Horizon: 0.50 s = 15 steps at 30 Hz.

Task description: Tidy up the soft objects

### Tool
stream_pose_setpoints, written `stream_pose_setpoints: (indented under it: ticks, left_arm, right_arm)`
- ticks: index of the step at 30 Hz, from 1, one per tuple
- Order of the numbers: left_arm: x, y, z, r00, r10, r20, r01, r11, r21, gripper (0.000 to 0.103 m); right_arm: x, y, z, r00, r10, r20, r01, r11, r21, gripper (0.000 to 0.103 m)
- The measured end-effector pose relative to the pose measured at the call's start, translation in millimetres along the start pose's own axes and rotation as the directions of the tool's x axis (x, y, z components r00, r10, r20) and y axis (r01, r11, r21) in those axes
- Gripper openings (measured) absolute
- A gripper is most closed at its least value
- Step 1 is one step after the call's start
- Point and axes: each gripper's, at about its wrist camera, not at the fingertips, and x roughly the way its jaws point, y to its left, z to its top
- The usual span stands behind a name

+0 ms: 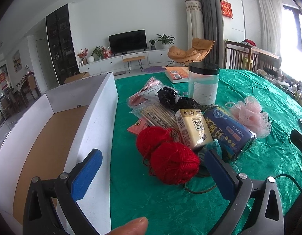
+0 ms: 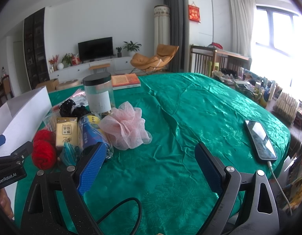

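Observation:
Two balls of red yarn (image 1: 168, 154) lie at the near end of a pile on the green tablecloth (image 1: 170, 205). Behind them are a yellow tissue pack (image 1: 194, 129), a blue roll pack (image 1: 229, 131) and a pink mesh bath puff (image 1: 250, 115). A black mesh item (image 1: 170, 98) lies further back. My left gripper (image 1: 152, 158) is open and empty, just short of the yarn. A white cardboard box (image 1: 96, 121) with a brown floor stands open on the left. My right gripper (image 2: 149, 156) is open and empty over bare cloth, right of the puff (image 2: 125, 125) and the yarn (image 2: 43, 148).
A clear jar with a black lid (image 1: 203, 84) stands behind the pile, with a bag of sticks (image 1: 156, 113), pink packets (image 1: 149, 86) and an orange book (image 1: 176, 74). A phone (image 2: 260, 139) on a cable lies right. Clutter lines the table's right edge (image 2: 284, 105).

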Motion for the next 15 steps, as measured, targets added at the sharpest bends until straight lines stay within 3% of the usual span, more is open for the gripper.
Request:
stream_pose_setpoints:
  ticks: [15]
  left_arm:
    - [-4, -16, -5, 0.999, -0.046, -0.009, 0.046, 0.998, 0.033, 0.103]
  right_arm:
    - [0, -1, 0, 1.0, 0.001, -0.002, -0.001, 1.0, 0.002, 0.093]
